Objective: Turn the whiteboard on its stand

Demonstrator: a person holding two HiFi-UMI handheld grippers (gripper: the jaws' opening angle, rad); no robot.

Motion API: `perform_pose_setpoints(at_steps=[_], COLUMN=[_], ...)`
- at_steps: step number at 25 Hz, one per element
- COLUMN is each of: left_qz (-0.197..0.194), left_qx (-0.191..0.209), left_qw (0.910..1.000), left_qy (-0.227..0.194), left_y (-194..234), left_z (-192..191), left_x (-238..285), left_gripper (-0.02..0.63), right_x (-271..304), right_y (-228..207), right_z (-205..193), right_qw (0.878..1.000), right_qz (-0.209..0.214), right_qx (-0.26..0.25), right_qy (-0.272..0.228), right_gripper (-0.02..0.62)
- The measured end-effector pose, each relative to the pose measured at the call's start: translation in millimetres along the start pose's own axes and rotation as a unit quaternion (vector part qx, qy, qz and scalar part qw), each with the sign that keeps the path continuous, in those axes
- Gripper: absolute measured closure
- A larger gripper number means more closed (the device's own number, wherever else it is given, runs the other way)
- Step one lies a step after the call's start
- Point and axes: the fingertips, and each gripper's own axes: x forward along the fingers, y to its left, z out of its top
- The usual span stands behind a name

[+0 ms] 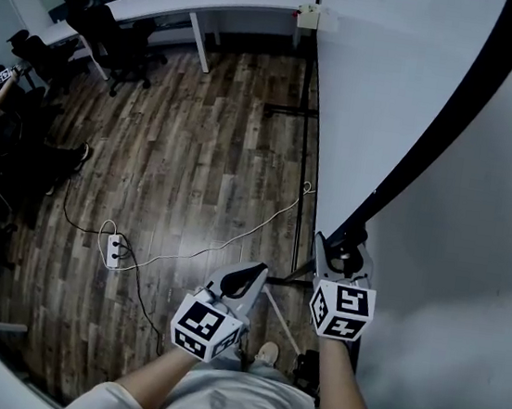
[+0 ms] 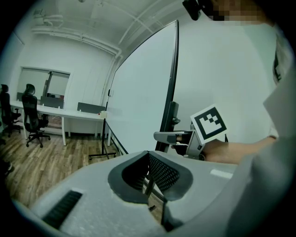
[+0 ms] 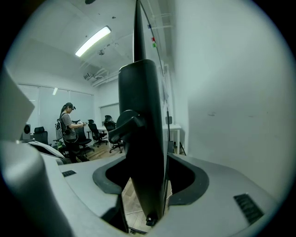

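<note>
So the whiteboard is stood upright on its stand, with its black side frame straddled by the right gripper, jaws spread wide and not pressed on it. The left gripper is kept just beside the whiteboard, closed on nothing. Looks like the grab's being lined up, so next the frame would need to be clamped and the board swung round.

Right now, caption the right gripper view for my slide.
Right gripper, fingers open, straddling the whiteboard's black frame; a person stands by office chairs behind.
</note>
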Motion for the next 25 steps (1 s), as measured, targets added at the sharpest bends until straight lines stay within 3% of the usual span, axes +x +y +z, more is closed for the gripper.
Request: perform_pose_setpoints(at_steps=[25], left_qz=[0.002], left_qx=[-0.006], left_qw=[1.0], left_qy=[0.0], left_y=[-7], left_z=[14], left_x=[-21], left_gripper=[0.595], right_x=[-1], right_y=[3], right_z=[16], right_qw=[0.999], right_qz=[-0.025], right_qx=[-0.024], right_qy=[0.001], right_gripper=[0.42])
